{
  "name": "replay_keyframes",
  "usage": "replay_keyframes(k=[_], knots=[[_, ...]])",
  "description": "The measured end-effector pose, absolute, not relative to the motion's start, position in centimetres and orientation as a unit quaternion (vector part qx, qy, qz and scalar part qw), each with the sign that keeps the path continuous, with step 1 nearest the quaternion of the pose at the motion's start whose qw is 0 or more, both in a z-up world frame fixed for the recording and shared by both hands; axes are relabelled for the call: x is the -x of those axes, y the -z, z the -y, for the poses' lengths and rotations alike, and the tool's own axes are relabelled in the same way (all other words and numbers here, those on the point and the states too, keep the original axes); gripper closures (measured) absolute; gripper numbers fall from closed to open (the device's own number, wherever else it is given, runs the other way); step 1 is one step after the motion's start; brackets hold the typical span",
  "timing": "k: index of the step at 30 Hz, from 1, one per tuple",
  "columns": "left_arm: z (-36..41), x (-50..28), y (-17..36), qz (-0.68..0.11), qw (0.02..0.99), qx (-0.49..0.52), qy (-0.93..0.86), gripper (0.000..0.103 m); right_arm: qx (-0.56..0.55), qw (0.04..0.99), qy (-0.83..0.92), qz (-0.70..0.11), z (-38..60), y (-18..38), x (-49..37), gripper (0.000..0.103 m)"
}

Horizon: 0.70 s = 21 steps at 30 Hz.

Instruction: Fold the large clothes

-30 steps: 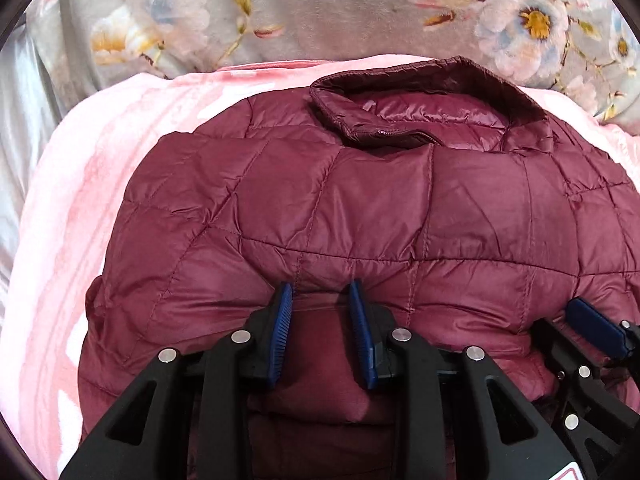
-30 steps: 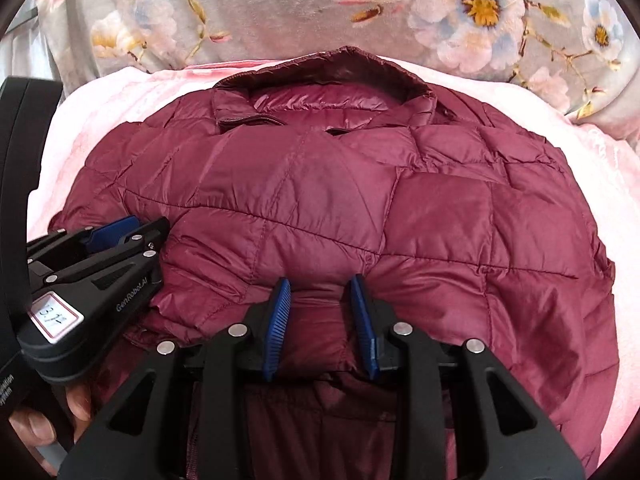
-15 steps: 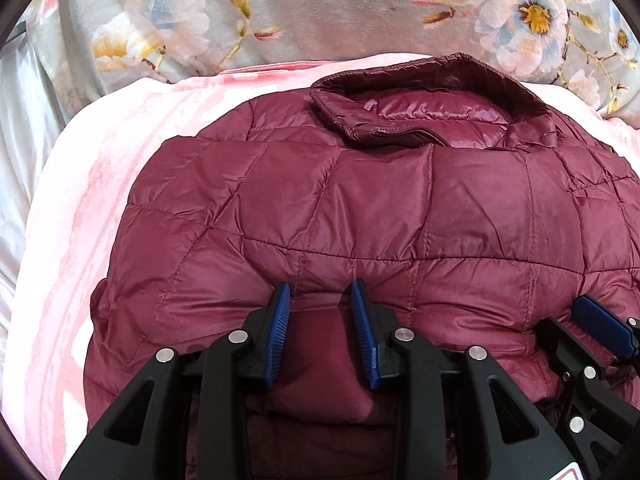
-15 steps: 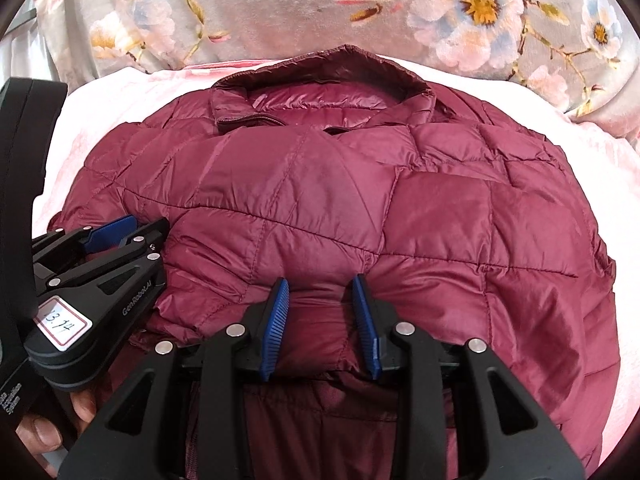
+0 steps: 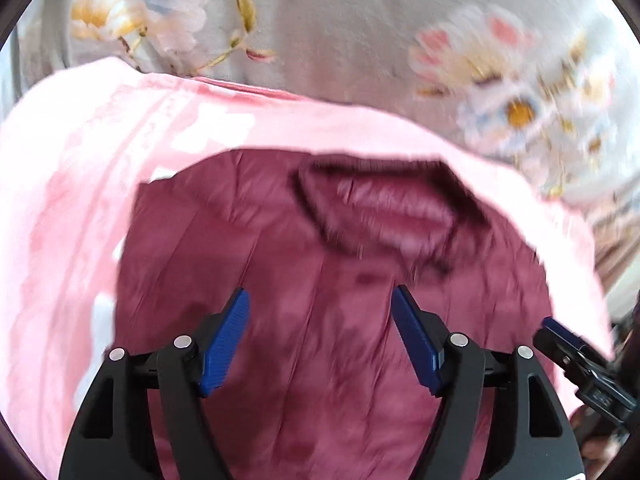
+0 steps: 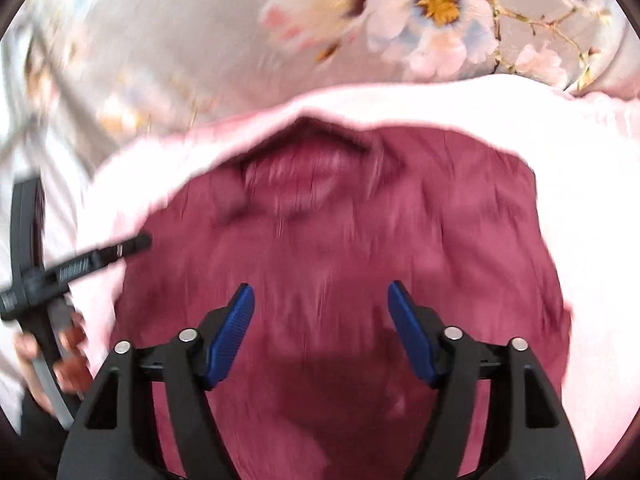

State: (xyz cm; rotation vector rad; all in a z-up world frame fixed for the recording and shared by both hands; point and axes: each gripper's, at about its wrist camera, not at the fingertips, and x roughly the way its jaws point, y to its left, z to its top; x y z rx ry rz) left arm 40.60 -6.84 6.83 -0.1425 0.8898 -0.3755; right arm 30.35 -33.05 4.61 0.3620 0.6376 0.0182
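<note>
A maroon quilted puffer jacket point(image 5: 320, 272) point(image 6: 340, 248) lies folded on a pink blanket, its collar point(image 5: 384, 204) point(image 6: 308, 172) at the far side. Above the jacket's near part, my left gripper point(image 5: 320, 312) has its jaws opening, and nothing is between the blue pads. My right gripper point(image 6: 320, 304) hangs over the jacket too, its jaws opening and empty. In the left wrist view the right gripper point(image 5: 568, 344) shows at the right edge. The left gripper point(image 6: 116, 250) shows at the left in the right wrist view, with a hand point(image 6: 48, 368) on its handle. Both views are blurred.
The pink blanket point(image 5: 80, 200) point(image 6: 580, 160) spreads under and around the jacket. Beyond it lies grey bedding with a flower print point(image 5: 360, 40) point(image 6: 400, 20). A pale sheet point(image 6: 24, 160) shows at the left edge of the right wrist view.
Both grippers held a fold of the jacket's near edge; both have let go, spread their jaws wide and lifted away. The jacket now looks smaller and lies flat.
</note>
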Motion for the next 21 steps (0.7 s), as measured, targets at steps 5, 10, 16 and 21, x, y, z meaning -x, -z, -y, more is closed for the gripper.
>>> replay_keyframes(k=[5, 10, 16, 21], knots=[[8.6, -47.5, -4.1, -0.496, 0.840, 0.125, 0.184, 0.035, -0.238, 0.921, 0.013, -0.309, 36.4, -4.3, -36.6, 0.036], [10.4, -49.1, -1.8, -0.521, 0.822, 0.129, 0.192, 0.047, -0.279, 0.886, 0.004, -0.370, 36.5, -0.6, -40.5, 0.034], [11.8, -49.6, -1.5, -0.525, 0.815, 0.123, 0.210, 0.089, -0.295, 0.876, -0.096, -0.369, 33.6, -0.8, -43.0, 0.085], [10.6, -49.3, -2.2, -0.508, 0.823, 0.125, 0.220, 0.096, -0.344, 0.877, -0.140, -0.304, 34.4, -2.2, -41.3, 0.093]])
